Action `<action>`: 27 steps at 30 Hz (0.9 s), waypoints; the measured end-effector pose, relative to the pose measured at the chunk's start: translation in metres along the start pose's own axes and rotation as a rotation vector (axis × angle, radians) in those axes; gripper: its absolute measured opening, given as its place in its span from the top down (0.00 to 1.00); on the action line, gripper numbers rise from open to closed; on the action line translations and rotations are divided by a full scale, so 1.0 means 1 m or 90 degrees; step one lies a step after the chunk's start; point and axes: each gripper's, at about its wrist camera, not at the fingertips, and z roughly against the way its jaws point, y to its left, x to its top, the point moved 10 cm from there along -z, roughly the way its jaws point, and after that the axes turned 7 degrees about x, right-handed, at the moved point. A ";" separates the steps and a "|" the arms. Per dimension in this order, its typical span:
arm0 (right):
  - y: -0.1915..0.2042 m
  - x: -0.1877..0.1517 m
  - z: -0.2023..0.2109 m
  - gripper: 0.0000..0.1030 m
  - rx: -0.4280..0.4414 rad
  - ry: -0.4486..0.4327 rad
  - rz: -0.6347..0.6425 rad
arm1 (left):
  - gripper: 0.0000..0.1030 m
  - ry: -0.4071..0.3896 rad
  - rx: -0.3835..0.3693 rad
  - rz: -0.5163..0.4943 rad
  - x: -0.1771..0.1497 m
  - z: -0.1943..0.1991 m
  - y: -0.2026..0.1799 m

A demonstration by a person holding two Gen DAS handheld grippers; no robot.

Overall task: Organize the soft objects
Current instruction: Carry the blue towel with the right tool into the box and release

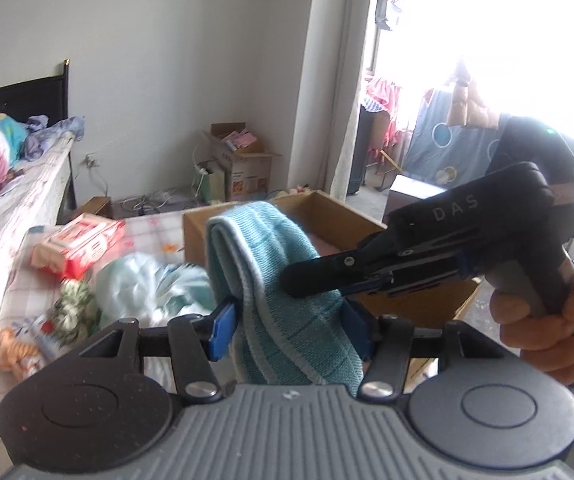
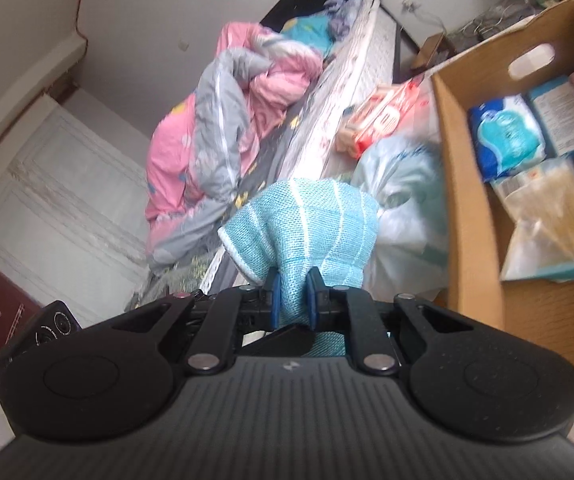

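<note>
A folded teal towel [image 1: 283, 280] hangs in the air, held by both grippers. In the left wrist view my left gripper [image 1: 290, 330] has its blue pads [image 1: 223, 326] against both sides of the towel's lower part. My right gripper [image 1: 299, 284] reaches in from the right, gripped by a person's hand [image 1: 547, 320], and pinches the towel higher up. In the right wrist view the right gripper [image 2: 293, 298] is shut tight on a bunched neck of the towel [image 2: 311, 224], which bulges above the pads. An open cardboard box [image 1: 315, 204] stands just behind the towel.
The box [image 2: 467, 184] holds blue packs [image 2: 507, 136] and a bag of tissue-like packs [image 2: 555, 216]. Beside it lie a pale blue plastic bag [image 1: 143, 280] and a red-pink pack [image 1: 83, 244]. A bed with a pink and grey quilt [image 2: 223, 120] runs along the left.
</note>
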 end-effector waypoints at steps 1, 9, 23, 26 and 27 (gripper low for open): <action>-0.004 0.007 0.008 0.89 -0.003 -0.012 -0.003 | 0.42 -0.004 -0.003 0.001 0.004 -0.004 -0.003; -0.054 0.065 0.059 0.89 -0.039 -0.087 -0.029 | 0.42 0.021 0.000 0.040 0.004 -0.027 0.007; -0.236 0.102 0.056 0.89 -0.441 0.015 0.015 | 0.42 0.077 0.037 0.096 -0.022 -0.046 0.045; -0.257 0.099 0.041 0.88 -0.505 0.054 0.045 | 0.42 0.080 0.037 0.099 -0.024 -0.047 0.046; -0.261 0.099 0.039 0.88 -0.534 0.064 0.071 | 0.42 0.080 0.036 0.099 -0.024 -0.048 0.047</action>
